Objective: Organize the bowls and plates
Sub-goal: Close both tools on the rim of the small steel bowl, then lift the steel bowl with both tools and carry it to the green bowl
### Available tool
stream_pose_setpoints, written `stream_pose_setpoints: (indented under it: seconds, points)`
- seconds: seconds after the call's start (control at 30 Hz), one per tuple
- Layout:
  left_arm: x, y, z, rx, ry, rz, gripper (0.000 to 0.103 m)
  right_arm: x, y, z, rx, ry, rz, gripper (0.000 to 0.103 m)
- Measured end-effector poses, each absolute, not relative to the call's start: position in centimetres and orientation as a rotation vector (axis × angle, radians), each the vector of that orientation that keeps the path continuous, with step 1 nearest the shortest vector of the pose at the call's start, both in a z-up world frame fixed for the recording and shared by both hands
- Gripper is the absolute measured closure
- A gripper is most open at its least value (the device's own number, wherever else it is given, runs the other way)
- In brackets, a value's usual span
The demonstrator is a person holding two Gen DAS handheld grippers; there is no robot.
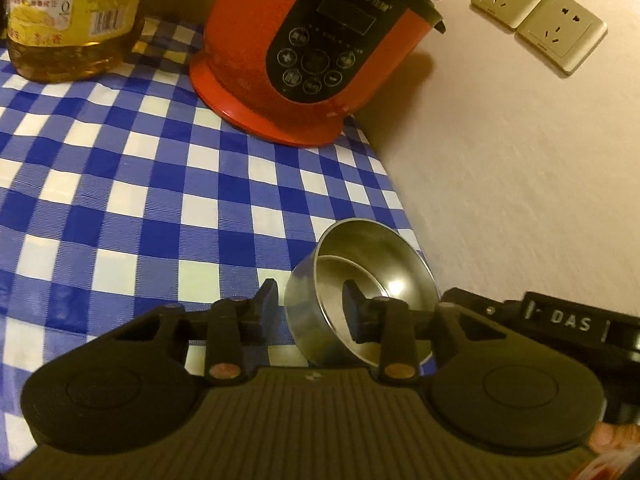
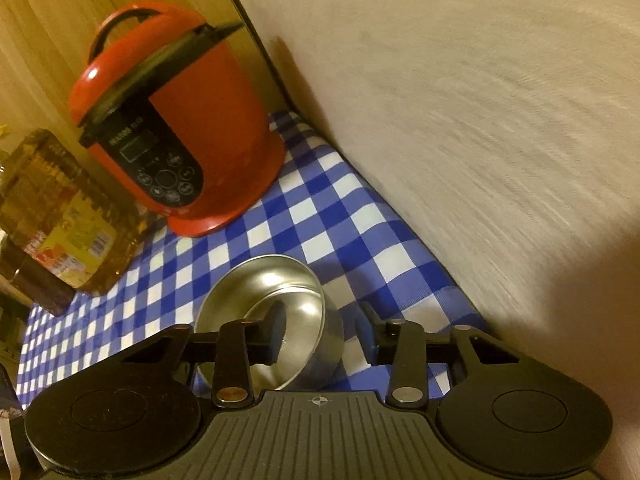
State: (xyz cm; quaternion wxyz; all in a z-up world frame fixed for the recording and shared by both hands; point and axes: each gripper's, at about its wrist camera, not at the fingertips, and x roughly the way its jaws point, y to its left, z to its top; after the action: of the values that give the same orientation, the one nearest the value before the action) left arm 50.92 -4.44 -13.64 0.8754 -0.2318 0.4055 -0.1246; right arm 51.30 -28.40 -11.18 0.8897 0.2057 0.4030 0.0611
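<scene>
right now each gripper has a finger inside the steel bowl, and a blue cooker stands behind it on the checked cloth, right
Not quite: the cooker is red, not blue, as both wrist views show. The rest holds: the left gripper and right gripper each have one finger inside the steel bowl, on the checked cloth.

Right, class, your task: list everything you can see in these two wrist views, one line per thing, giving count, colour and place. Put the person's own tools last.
Steel bowl: one, silver, tilted near the wall-side edge of the cloth.
Rice cooker: one, red with black control panel, at the back by the wall.
Oil bottle: one, yellow-gold, back left of the cooker.
Tablecloth: one, blue-and-white check, covering the table.
Wall sockets: two, beige, on the wall.
Left hand-held gripper: one, black, fingers straddling the bowl wall.
Right hand-held gripper: one, black, likewise straddling the bowl wall.
</scene>
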Motion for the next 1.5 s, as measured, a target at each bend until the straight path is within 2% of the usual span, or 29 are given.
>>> stream_pose_setpoints:
  seconds: [0.2,0.3,0.4,0.47,0.83,1.23,1.5]
  points:
    - [51.5,-4.7,-14.2,-0.489,0.854,-0.270,0.088,53.0,-28.1,-12.7,0.422,0.892,0.153,0.074]
    - [51.5,-4.7,-14.3,-0.490,0.855,-0.274,0.089,53.3,-28.1,-13.1,0.424,0.903,0.153,0.080]
    - [51.4,-4.6,-14.2,-0.491,0.856,-0.273,0.089,53.3,-28.1,-13.3,0.426,0.905,0.153,0.091]
    - [51.2,-4.6,-14.1,-0.486,0.860,-0.270,0.090,53.1,-28.1,-13.3,0.426,0.904,0.147,0.093]
    - [46.1,-3.1,-12.2,-0.457,0.885,-0.210,0.090,49.7,-25.8,-11.4,0.353,0.929,0.207,0.094]
    - [34.1,2.7,-7.7,-0.515,0.822,-0.087,0.090,40.3,-21.2,-7.9,0.334,0.931,0.355,0.093]
    - [25.6,5.4,-6.3,-0.504,0.802,-0.002,0.090,32.7,-17.7,-8.0,0.291,0.971,0.434,0.094]
